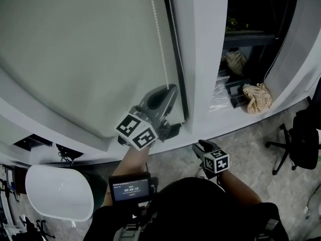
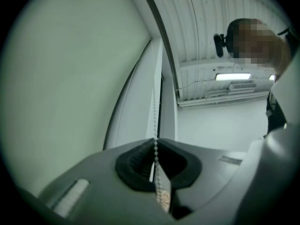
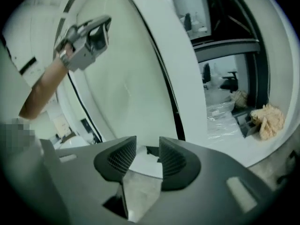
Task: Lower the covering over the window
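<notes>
Room: office window wall seen from above, with a grey speckled floor below it and a white upright window post in the middle.
Left fingers: clenched on a thin white bead chain, which runs straight up from between the black ribbed pads.
Left gripper: grey, with a square-marker cube, raised against the window just left of the post and tilted slightly upward.
Right fingers: released, pads standing apart with nothing between them.
Right gripper: held lower and to the right of the left one, well apart from the chain, angled downward.
Window covering: pale grey-green roller blind, a broad smooth sheet across the glass left of the chain; its bottom edge cannot be made out.
Chain in head view: white bead chain hangs along the blind's right edge, beside the dark frame strip.
Sill: white ledge right of the post; crumpled beige cloth lies toward its right end.
Floor: black wheeled office chair at the right.
</notes>
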`<act>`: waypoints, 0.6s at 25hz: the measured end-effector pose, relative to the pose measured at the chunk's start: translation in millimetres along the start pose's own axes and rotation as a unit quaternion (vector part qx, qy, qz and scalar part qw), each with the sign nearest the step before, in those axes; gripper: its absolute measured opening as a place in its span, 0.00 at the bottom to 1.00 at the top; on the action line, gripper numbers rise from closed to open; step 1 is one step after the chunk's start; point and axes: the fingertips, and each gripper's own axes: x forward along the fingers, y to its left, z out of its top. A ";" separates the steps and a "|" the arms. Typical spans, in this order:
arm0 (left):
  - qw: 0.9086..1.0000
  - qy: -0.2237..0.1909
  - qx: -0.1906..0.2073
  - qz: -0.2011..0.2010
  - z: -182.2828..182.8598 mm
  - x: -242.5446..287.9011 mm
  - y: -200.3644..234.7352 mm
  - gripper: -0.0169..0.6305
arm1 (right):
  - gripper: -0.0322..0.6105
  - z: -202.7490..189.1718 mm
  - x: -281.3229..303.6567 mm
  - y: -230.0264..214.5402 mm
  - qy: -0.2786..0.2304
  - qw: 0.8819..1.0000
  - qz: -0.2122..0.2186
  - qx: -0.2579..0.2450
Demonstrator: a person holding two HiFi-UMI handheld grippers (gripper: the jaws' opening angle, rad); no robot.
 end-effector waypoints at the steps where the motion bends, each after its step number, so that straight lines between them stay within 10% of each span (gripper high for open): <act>1: 1.000 -0.008 0.003 -0.002 1.1 -1.8 -0.8 0.03 | 0.29 8.0 -6.8 -0.8 -0.028 0.999 0.011 0.036; 7: 0.997 -0.068 -0.024 -0.003 -1.9 -33.6 6.8 0.04 | 0.25 28.0 -29.7 5.8 -0.088 0.986 0.045 0.133; 15: 0.995 0.019 -0.034 0.087 -93.2 -123.2 35.0 0.10 | 0.12 25.6 -35.1 53.7 -0.077 0.992 0.055 0.084</act>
